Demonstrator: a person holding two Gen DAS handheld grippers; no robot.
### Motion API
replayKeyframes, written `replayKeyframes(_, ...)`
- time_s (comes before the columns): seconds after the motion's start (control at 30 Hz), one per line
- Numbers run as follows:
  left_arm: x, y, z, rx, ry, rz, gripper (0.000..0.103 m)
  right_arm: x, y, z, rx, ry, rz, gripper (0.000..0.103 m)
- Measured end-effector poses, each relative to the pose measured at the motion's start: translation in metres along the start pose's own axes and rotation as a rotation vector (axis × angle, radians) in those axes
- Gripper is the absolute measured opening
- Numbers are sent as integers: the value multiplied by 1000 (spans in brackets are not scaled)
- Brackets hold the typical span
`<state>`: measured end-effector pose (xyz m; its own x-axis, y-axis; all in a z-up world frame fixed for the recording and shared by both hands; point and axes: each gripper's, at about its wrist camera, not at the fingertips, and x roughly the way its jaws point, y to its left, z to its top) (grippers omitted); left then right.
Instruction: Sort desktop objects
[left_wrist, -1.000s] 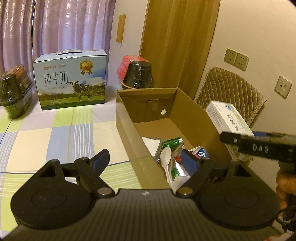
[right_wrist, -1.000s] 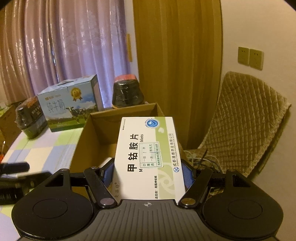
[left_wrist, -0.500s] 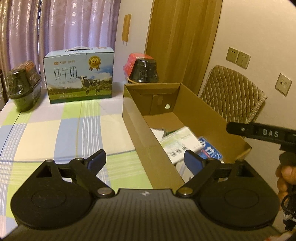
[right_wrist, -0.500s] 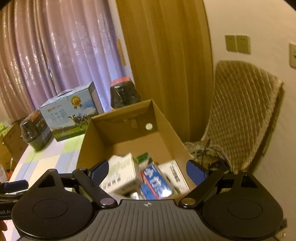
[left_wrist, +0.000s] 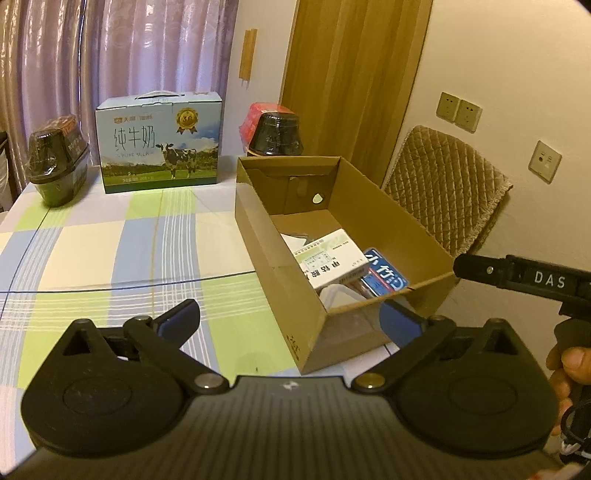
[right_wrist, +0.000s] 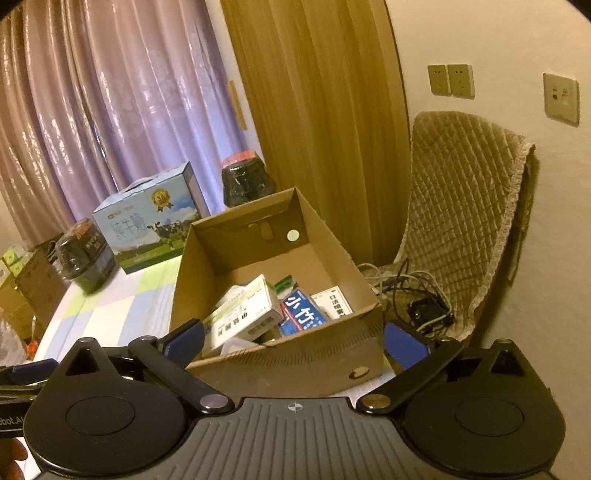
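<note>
Medicine box gone from my right gripper since a second ago; now lies tilted in cardboard box, against blue packet and white packet. My right fingers wide apart, empty, just short of near wall. My left gripper spread, empty, above checked tablecloth at box corner. Tablecloth left of box bare up to milk carton.
</note>
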<state>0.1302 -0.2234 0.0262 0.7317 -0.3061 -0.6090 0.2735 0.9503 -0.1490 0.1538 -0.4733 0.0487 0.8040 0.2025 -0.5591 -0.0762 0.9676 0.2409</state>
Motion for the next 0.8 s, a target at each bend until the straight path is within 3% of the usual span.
replayKeyframes(0.3,-28,-12,-16,-15,16,61,102,-38,2,-2,-8,29,-6,101)
replayKeyframes(0.53,-49,-10,-26,-85,36,55,102,-69,7,-8,-45,40,11,101)
replayKeyframes(0.8,-72,-21,-29,-86,49,65,102,-98,16,-13,-70,26,6,101)
